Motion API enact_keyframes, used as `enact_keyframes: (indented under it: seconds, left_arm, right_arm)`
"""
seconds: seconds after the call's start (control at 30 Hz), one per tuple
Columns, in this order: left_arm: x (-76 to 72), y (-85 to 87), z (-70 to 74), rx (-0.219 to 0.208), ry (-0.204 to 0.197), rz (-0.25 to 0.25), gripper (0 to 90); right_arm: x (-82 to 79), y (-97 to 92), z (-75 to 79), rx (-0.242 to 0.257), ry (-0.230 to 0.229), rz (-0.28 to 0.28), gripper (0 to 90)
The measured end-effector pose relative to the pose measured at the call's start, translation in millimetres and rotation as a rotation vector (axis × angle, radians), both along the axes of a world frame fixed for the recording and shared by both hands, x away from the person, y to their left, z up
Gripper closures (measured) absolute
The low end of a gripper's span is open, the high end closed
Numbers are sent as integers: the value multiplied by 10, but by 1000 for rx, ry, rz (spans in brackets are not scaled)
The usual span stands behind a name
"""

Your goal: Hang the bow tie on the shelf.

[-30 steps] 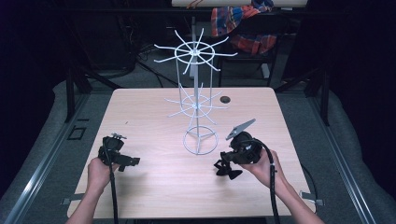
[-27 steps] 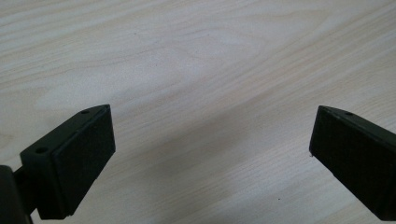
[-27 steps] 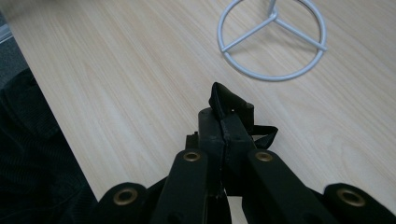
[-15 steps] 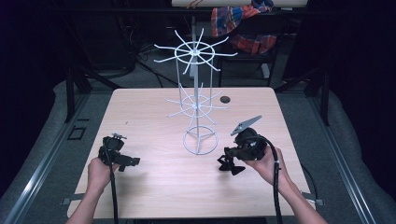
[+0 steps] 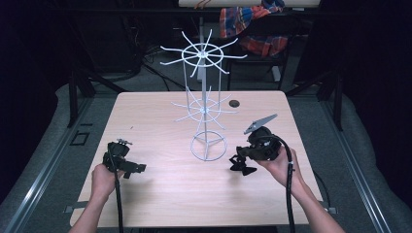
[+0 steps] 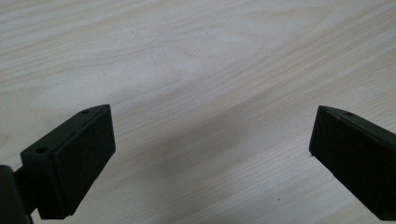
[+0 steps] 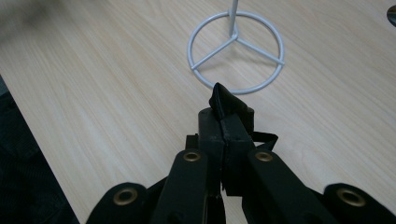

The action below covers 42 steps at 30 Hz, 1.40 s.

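A white wire display rack stands mid-table on a ring base, with spoked arms at two heights. To the right of the base, my right gripper points left and down; its jaws are pressed together on a small black strap-like piece that sticks out past the tips, just short of the ring. My left gripper sits low at the table's front left. Its pads stand wide apart over bare wood with nothing between them.
The light wooden table has a small dark round object behind the rack on the right. Dark floor, metal frame rails and a chair with plaid cloth lie beyond the far edge.
My right gripper has drifted slightly to the right and a little away from me with the black piece. The left gripper has stayed put.
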<state>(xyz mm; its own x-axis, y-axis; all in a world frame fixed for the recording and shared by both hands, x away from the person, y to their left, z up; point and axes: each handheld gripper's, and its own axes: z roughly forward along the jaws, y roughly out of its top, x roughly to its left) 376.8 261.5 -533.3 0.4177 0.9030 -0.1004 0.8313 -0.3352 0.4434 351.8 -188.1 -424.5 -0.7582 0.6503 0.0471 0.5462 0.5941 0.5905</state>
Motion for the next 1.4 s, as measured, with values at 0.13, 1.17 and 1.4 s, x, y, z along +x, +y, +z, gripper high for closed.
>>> enact_keyframes:
  seconds: [0.13, 1.17, 1.4]
  left_arm:
    - [3, -4, -2, -1, 2, -1, 3]
    - [-3, 6, 1, -5, -5, 4, 1]
    - [-1, 4, -2, -5, -3, 2, 1]
  right_arm:
    - [14, 7, 32, 5, -10, -6, 894]
    - [225, -48, 205, 41, -47, -46, 895]
    - [295, -59, 241, 51, -58, -61, 895]
